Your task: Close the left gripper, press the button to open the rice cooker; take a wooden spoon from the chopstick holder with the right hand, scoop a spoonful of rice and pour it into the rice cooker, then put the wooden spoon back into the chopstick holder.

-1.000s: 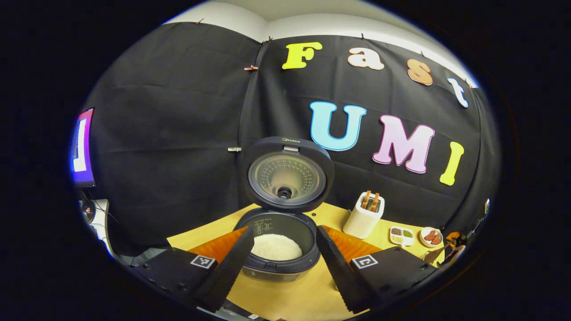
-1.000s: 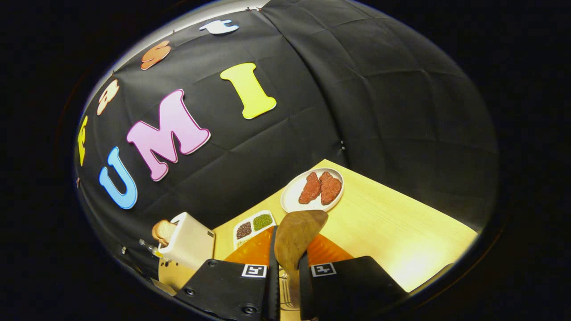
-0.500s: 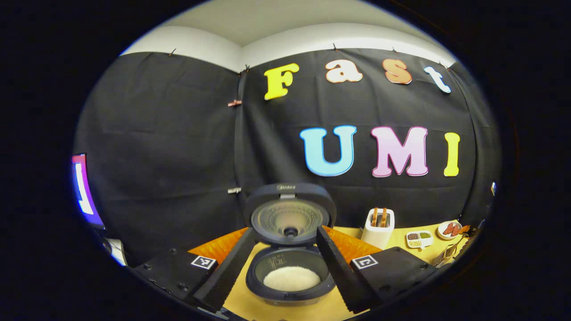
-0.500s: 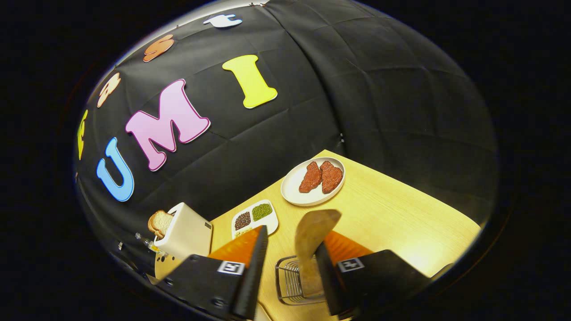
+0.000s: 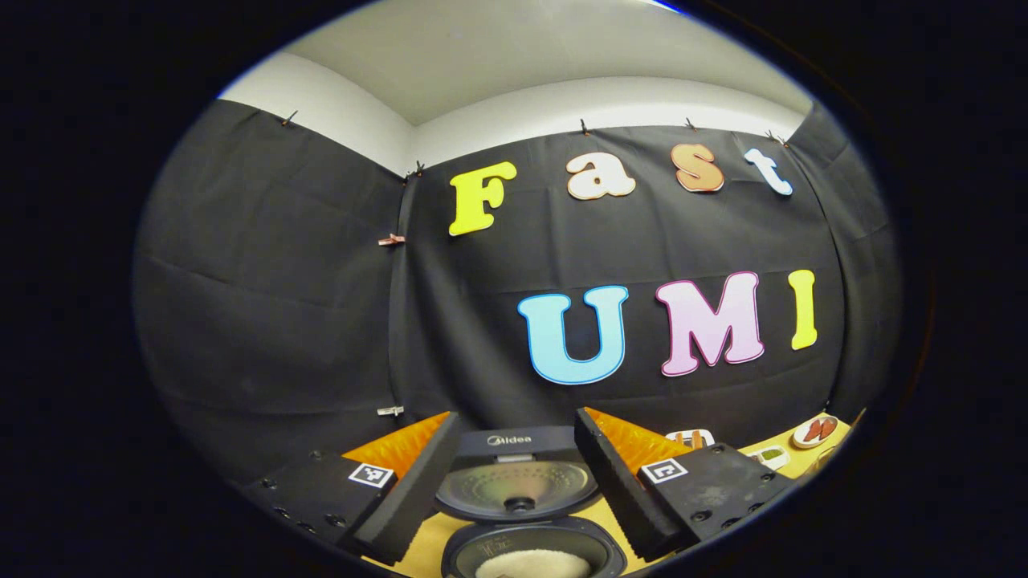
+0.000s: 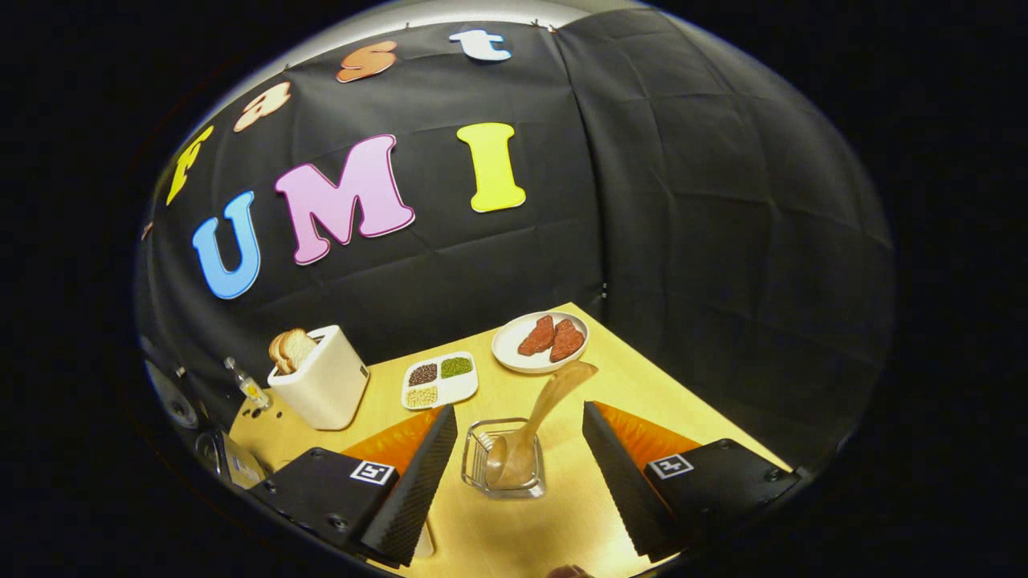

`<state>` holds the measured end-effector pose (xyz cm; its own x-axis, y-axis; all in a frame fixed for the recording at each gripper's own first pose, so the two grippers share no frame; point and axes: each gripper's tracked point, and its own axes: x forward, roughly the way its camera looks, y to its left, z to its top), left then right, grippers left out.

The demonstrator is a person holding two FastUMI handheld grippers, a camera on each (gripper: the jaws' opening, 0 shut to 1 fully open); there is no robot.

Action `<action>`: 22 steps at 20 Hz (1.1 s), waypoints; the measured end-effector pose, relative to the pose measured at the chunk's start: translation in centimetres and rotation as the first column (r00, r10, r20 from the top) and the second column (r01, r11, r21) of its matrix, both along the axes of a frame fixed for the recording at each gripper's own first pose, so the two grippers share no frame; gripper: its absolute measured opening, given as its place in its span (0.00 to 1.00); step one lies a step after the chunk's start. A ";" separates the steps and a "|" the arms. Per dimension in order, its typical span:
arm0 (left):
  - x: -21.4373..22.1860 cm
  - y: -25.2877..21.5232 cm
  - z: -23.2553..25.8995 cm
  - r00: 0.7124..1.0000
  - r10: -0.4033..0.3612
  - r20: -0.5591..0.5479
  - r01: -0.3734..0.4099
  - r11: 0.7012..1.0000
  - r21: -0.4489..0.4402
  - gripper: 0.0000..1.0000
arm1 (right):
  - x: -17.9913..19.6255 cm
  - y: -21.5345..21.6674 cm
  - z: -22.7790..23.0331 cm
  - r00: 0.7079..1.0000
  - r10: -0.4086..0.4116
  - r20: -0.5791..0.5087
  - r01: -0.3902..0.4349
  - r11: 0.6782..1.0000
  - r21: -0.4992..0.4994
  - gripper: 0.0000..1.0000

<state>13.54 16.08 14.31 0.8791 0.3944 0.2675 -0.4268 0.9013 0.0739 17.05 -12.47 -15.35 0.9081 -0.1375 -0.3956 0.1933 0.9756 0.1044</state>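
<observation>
Pale wood is what sits between my right fingers: the light-brown wooden spoon [image 6: 540, 417] stands tilted in the clear, wire-lined chopstick holder [image 6: 504, 460], its bowl down inside the holder and its handle leaning up toward the far right. My right gripper [image 6: 518, 466] has its jaws spread wide, one to each side of the holder and touching neither the holder nor the spoon. The holder rests on the yellow wooden table [image 6: 683, 409].

Beyond it, in the right gripper view, lies a round white plate with two red slabs of meat [image 6: 540, 341]. To the left of that plate is a white divided tray of dark, green and pale grains [image 6: 439, 380], and further left a cream toaster with bread slices sticking out of the top [image 6: 320, 384].

In the left gripper view my left gripper [image 5: 514, 490] is likewise spread apart and holds nothing. Between its fingers, low down, I see the dark round rice cooker [image 5: 534, 550] with its lid [image 5: 518, 478] swung up and open. White rice [image 5: 532, 565] lies in the pot at the very bottom edge. The cooker stands on the same yellow table, and my fingers are clear of it on both sides. Off to the right, small and far, the plate of meat shows again at the table's edge.
</observation>
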 end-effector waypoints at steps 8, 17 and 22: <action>7.2 3.1 -0.7 0.998 -0.068 0.001 0.068 0.998 -0.003 0.96 | -6.3 4.0 2.0 0.998 0.059 -0.016 -0.060 0.997 -0.039 0.98; 6.9 3.5 -3.4 0.992 -0.072 -0.099 0.062 0.993 -0.105 1.00 | -6.9 8.2 0.8 0.990 0.123 -0.069 -0.124 0.992 -0.017 0.99; 3.3 1.1 -6.7 0.972 -0.048 -0.231 0.006 0.983 -0.181 1.00 | -6.4 10.6 -0.4 0.977 0.189 -0.099 -0.190 0.982 0.004 0.99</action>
<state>16.83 17.18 7.59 0.9196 0.3925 -0.0184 -0.3925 0.9198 0.0058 10.67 -1.86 -15.75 0.8745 0.0308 -0.4840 0.0137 0.9960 0.0882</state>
